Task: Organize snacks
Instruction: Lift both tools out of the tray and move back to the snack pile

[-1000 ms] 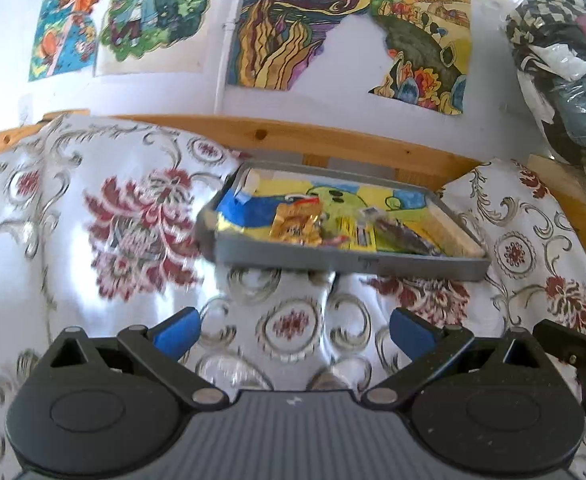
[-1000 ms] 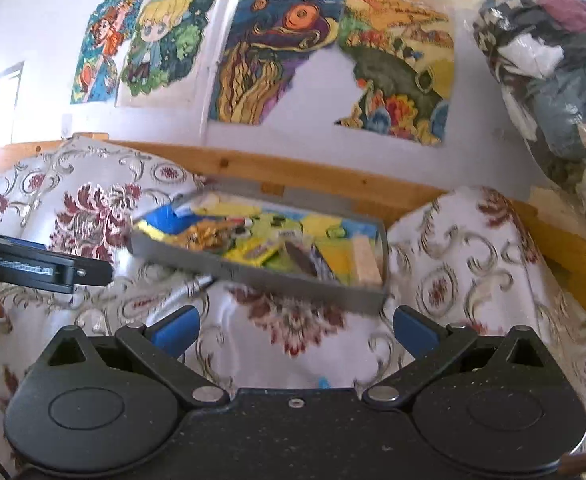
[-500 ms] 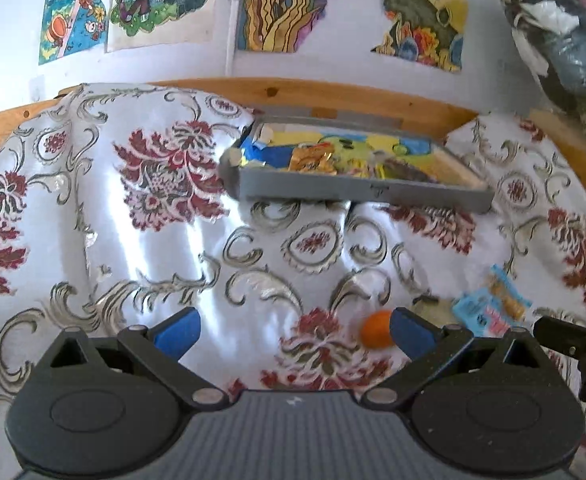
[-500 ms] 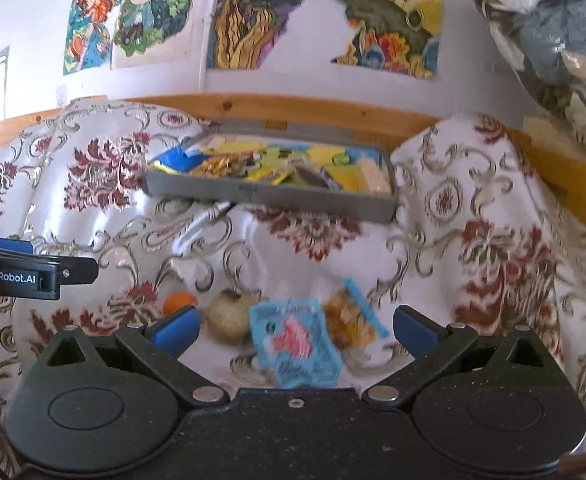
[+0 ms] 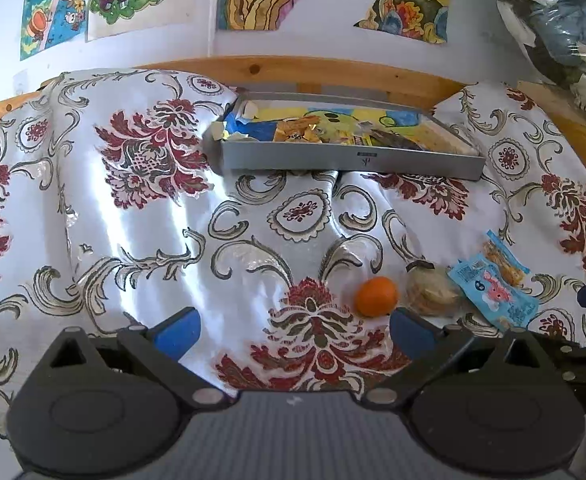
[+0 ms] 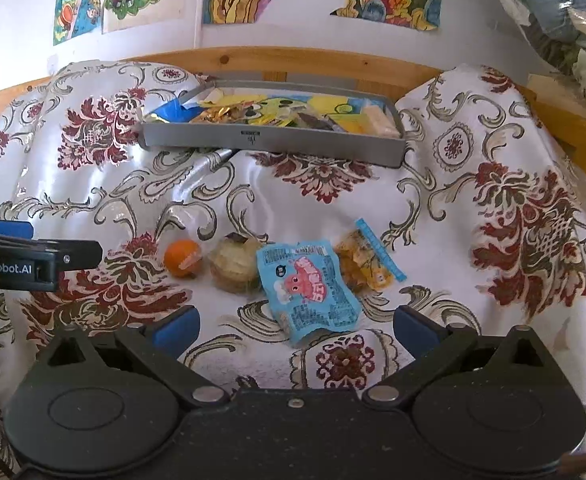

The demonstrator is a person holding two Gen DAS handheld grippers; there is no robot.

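- Floral cloth covers the bench, posters on the wall behind
- Grey tray at the far side already holds packets
- Still loose, in a row near both claws: orange ball, round cake, blue packet, yellow packet
- Left claw and right claw both spread wide, empty
- Judged step: reach for pickup; next, right claw drops over the blue packet and pinches its edge

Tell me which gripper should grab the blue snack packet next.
Right. The blue snack packet lies nearly centred ahead of the open right gripper. In the left wrist view it sits far right, outside the left gripper, which is nearer the orange.
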